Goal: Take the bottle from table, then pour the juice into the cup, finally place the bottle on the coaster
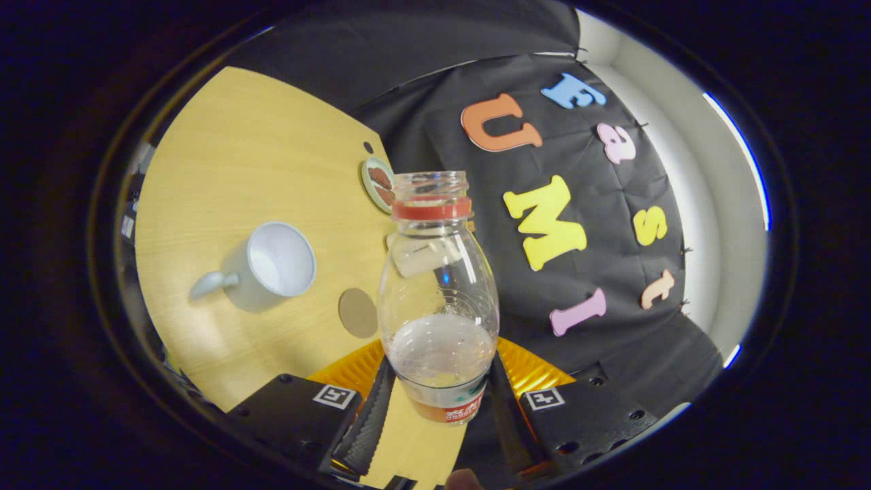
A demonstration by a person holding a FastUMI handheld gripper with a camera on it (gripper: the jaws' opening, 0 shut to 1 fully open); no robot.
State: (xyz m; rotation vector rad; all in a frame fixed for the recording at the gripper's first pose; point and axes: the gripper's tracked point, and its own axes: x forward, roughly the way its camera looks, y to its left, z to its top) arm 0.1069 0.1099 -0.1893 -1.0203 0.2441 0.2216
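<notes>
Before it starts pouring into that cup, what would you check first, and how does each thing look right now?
1. Grip: both fingers press the bottle's lower body: ok.
2. Cap off, neck open: ok.
3. Juice left: a little near the base: ok.
4. Cup on the table, mouth unobstructed: ok.
5. Bottle mouth over the cup: not ok; the cup sits off to the side.
6. Coaster bare for later: ok.

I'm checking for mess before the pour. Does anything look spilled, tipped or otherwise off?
No spill shows. The bottle is clamped between the gripper fingers, cap off, a little juice inside. The cup and table appear tilted, probably from the camera's angle. The coaster lies beyond.
</notes>
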